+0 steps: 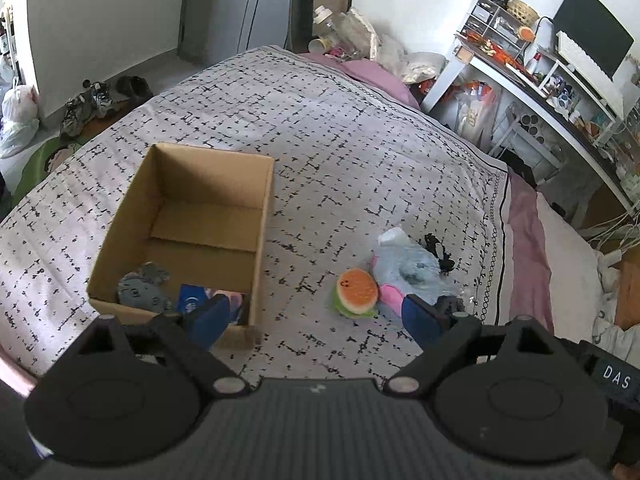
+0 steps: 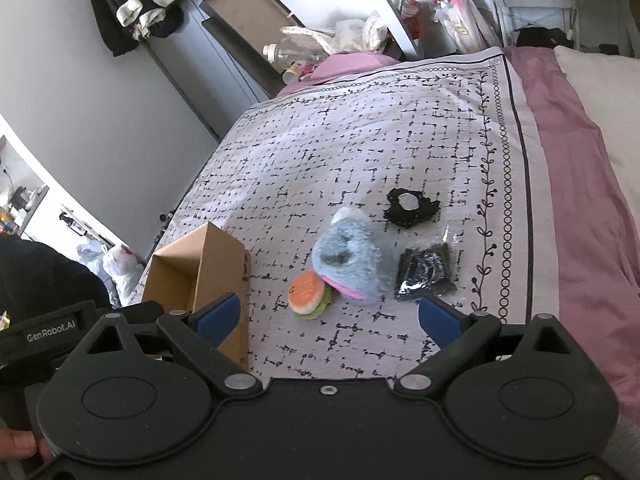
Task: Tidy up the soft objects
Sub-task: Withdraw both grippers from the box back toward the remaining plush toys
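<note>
An open cardboard box (image 1: 264,200) stands on the patterned bedspread; it also shows in the right wrist view (image 2: 218,264). Inside lie a grey plush (image 1: 142,286) and a blue item (image 1: 192,300). A burger plush (image 1: 357,291) (image 2: 307,291) lies right of the box, touching a blue-grey plush with a pink mouth (image 1: 412,270) (image 2: 352,260). A black scrunchie (image 2: 409,207) and a black packet (image 2: 426,274) lie beyond. My left gripper (image 1: 316,320) is open and empty above the bed. My right gripper (image 2: 328,320) is open and empty, near the burger.
The bedspread (image 1: 340,140) covers a bed with a pink sheet (image 2: 580,200) and a pillow (image 2: 604,88). A cluttered white desk (image 1: 560,80) stands to the right. Bottles and bags (image 1: 344,36) sit at the bed's far end. Shoes (image 1: 100,100) lie on the floor.
</note>
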